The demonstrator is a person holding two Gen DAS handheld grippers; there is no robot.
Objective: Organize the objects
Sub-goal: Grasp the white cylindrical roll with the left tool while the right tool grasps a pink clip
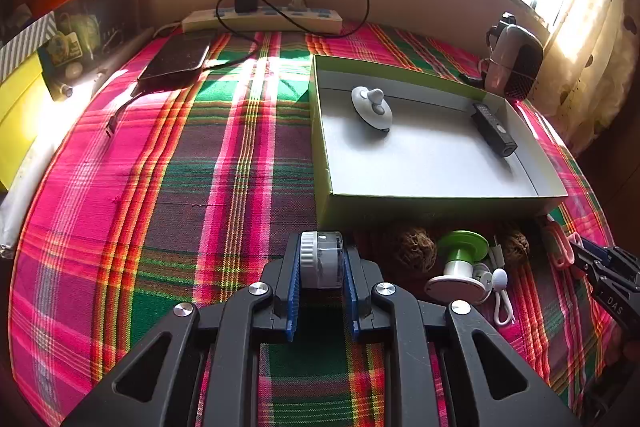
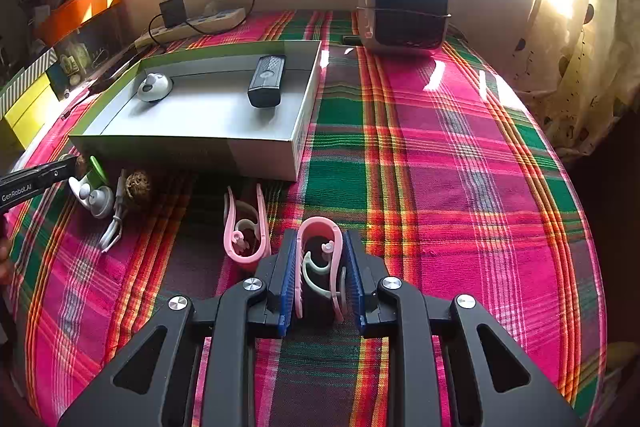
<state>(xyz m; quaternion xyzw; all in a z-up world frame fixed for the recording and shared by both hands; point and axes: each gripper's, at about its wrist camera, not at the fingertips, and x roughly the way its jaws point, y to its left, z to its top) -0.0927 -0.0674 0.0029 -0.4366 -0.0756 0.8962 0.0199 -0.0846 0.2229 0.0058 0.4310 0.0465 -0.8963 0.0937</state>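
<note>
A plaid cloth (image 2: 440,147) covers the surface below a sunlit window. The open box (image 2: 256,155) already holds a round white gadget (image 2: 154,87) and a black remote (image 2: 267,81). The left gripper (image 1: 320,267) is clamped on a small white cylinder (image 1: 322,257); the right gripper (image 2: 320,267) on a pink clip (image 2: 320,251). A second clip (image 2: 245,227), brown balls (image 1: 412,247) and a green-topped spool (image 1: 460,259) wait near the box. The cylinder's identity is unclear.

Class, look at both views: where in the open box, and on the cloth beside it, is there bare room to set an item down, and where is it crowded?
Inside the box, the floor between the white knob and the black remote, and the near half, are bare. The cloth right of the box up to the speaker is open. The strip before the box's near wall is crowded: green spool, pink clip.
</note>
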